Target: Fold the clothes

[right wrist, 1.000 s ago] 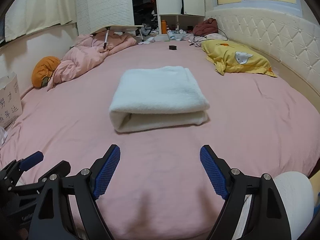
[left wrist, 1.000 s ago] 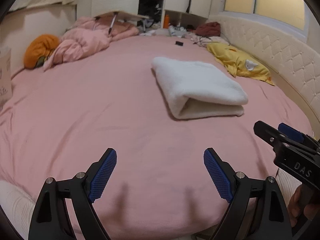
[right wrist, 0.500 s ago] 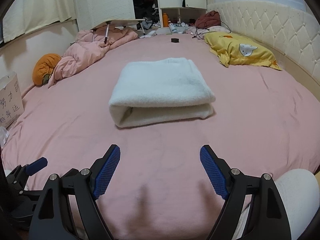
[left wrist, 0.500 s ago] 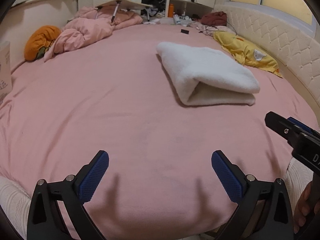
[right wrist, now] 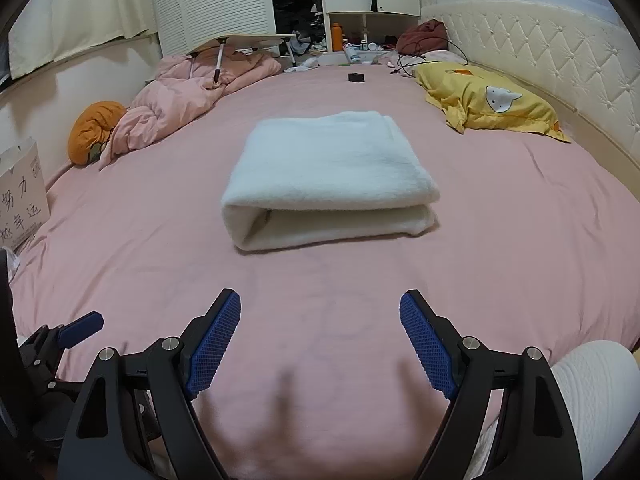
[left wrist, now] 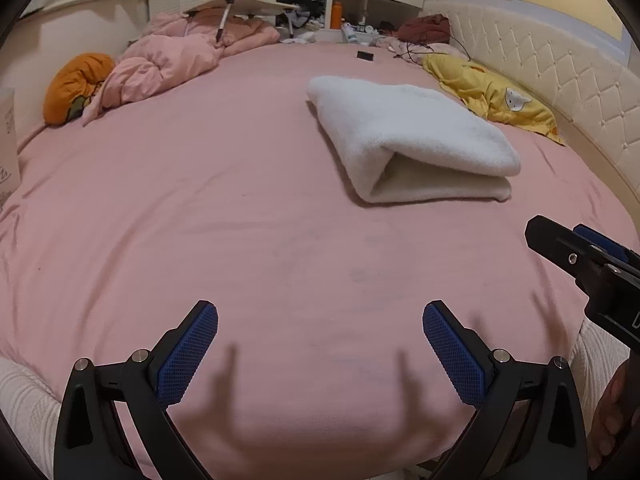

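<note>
The folded white garment (right wrist: pixel 328 178) lies on the pink bed (right wrist: pixel 520 248), long axis crosswise, straight ahead of the right tool (right wrist: pixel 320 340) and off to the right of the left tool (left wrist: pixel 320 354), both gaping wide and empty, the right apparently nearer.

Pink bed (right wrist: pixel 500 240), tufted headboard (right wrist: pixel 540 52), louvred wardrobe (right wrist: pixel 212 0).

Both grippers matte black with silver screws: left gripper (left wrist: pixel 320 354), right gripper (right wrist: pixel 320 344). Blue waffle-textured pads (left wrist: pixel 187 356). White knit sleeve (right wrist: pixel 596 396) (ribbed weave).
</note>
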Tool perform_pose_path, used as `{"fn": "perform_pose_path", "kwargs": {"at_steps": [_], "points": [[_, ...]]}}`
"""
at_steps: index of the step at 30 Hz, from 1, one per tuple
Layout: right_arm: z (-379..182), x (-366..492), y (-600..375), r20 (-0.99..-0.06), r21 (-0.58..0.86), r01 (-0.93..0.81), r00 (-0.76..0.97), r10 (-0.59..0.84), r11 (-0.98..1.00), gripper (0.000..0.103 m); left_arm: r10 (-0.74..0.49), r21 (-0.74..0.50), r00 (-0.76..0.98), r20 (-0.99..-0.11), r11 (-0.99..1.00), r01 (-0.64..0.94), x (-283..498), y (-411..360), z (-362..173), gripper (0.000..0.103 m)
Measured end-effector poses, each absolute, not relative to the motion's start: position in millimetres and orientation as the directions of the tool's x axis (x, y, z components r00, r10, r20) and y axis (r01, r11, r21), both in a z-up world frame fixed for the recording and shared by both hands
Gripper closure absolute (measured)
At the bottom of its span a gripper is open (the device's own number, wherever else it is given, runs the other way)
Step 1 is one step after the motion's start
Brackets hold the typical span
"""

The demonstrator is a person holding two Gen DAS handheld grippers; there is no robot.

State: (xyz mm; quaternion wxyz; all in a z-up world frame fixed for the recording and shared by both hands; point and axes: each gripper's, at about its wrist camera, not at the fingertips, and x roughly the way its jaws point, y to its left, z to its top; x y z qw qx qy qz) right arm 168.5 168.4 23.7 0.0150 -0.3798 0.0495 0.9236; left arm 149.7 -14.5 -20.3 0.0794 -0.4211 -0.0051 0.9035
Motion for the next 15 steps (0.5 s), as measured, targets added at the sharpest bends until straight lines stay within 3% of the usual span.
{"fn": "perform_pose_path", "kwargs": {"at_steps": [15], "points": [[22, 169, 165, -0.706, 0.073, -0.063, -0.708, -0.007, -0.995, 0.021, 0.094, -0.059, -0.670, -0.736, -0.995, -0.075, 149, -25, -10, 0.000]]}}
